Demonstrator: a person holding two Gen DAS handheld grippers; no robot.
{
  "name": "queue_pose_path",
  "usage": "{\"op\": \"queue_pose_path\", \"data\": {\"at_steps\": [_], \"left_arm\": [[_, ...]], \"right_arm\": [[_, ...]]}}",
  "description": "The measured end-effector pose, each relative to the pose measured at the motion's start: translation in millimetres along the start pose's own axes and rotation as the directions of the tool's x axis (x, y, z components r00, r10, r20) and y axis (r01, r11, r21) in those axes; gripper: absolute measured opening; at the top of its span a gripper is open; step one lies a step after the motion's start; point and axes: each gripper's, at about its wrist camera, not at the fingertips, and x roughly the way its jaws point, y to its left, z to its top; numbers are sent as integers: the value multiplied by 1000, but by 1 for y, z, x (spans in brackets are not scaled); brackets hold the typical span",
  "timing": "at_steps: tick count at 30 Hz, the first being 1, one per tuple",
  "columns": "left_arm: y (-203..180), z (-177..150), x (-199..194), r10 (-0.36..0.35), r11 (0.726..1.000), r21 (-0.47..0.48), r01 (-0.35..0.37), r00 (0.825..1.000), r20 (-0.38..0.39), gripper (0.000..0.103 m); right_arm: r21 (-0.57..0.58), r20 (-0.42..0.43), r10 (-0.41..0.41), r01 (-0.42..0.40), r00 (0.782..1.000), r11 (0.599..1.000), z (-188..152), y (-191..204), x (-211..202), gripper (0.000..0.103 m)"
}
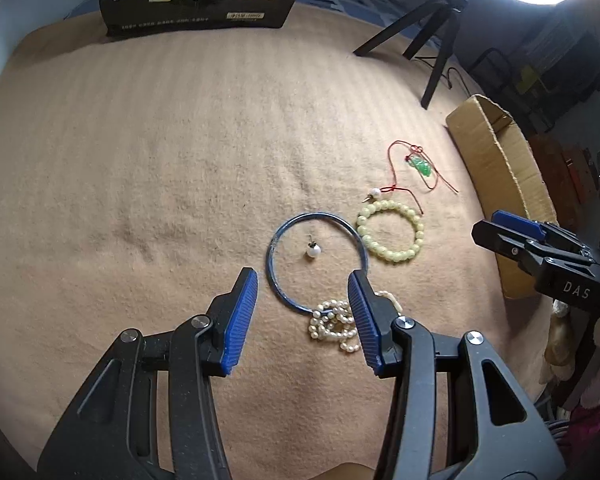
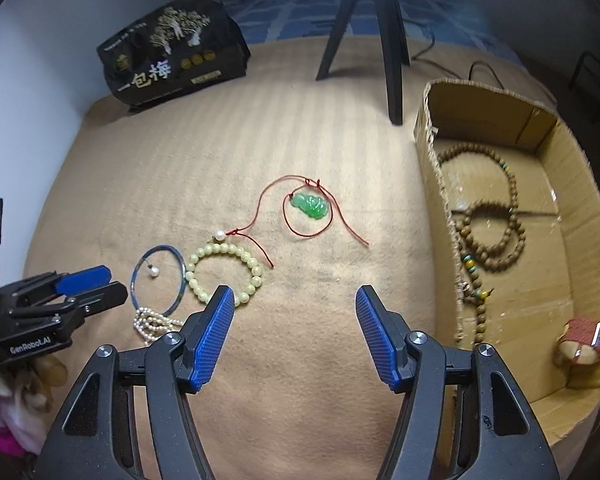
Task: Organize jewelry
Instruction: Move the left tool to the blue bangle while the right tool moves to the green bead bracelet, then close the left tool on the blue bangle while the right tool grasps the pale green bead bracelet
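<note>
Loose jewelry lies on a tan blanket (image 1: 140, 184). A blue bangle (image 1: 276, 236) rings a pearl earring (image 1: 313, 251). A heap of small pearls (image 1: 332, 324) lies at the bangle's near edge. A pale green bead bracelet (image 1: 391, 232) and a green jade pendant on red cord (image 1: 420, 168) lie further right. My left gripper (image 1: 303, 280) is open and empty, just above the bangle and pearls. My right gripper (image 2: 296, 296) is open and empty over bare blanket, with the pendant (image 2: 310, 205) ahead and the bracelet (image 2: 226, 268) at its left.
An open cardboard box (image 2: 432, 152) on the right holds brown wooden bead strings (image 2: 496, 236) and a small red-and-tan item (image 2: 584, 342). A black snack bag (image 2: 172, 60) stands at the back left. A black tripod (image 2: 392, 40) stands at the back.
</note>
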Motion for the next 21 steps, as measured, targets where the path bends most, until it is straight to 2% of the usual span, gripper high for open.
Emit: {"op": "queue_pose_path", "data": {"at_steps": [5, 6, 8, 10, 13, 19, 21], "left_arm": [[-3, 2, 9, 6, 1000, -18, -6, 1000, -19, 50], [-3, 2, 11, 5, 1000, -22, -6, 1000, -26, 60], [-1, 4, 15, -13, 998, -54, 11, 999, -36, 70], [1, 6, 20, -39, 995, -89, 35, 998, -51, 70], [0, 8, 24, -34, 994, -105, 28, 998, -58, 70], [-14, 10, 31, 9, 998, -58, -12, 998, -61, 70], [-20, 11, 34, 32, 999, -42, -35, 998, -62, 75]], "right_arm": [[11, -10, 0, 0, 1000, 1000, 3, 2, 8, 63], [14, -11, 5, -5, 1000, 1000, 3, 2, 8, 63], [28, -17, 17, -16, 1000, 999, 3, 0, 10, 63], [42, -24, 21, -20, 1000, 999, 3, -1, 12, 63], [51, -28, 24, -23, 999, 998, 4, -3, 14, 63], [64, -36, 29, -27, 999, 998, 7, -3, 19, 63], [70, -45, 31, -28, 999, 997, 9, -3, 22, 63]]}}
